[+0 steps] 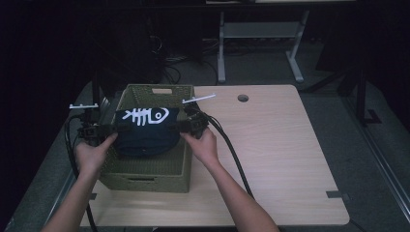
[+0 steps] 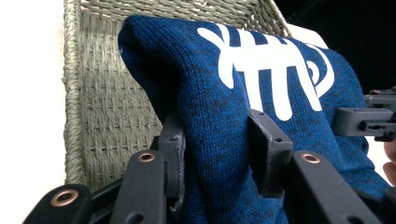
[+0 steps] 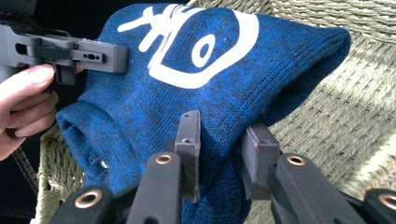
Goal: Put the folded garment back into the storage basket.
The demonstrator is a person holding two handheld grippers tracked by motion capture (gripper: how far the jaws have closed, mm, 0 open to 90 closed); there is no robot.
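Knitwear like this blue sweater [image 1: 145, 133] seems soft and floppy; each hand-held gripper, left [image 2: 217, 154] and right [image 3: 219, 154], clamps a bunched edge above the wicker basket [image 1: 145, 180].

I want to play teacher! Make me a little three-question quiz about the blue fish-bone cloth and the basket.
1. True or false: the left gripper and the right gripper each pinch the blue cloth.
2. What white picture is on the cloth? A) star B) fish skeleton C) flower
3. Fill in: the cloth hangs over the woven ____.

Key: 1 true; 2 B; 3 basket.
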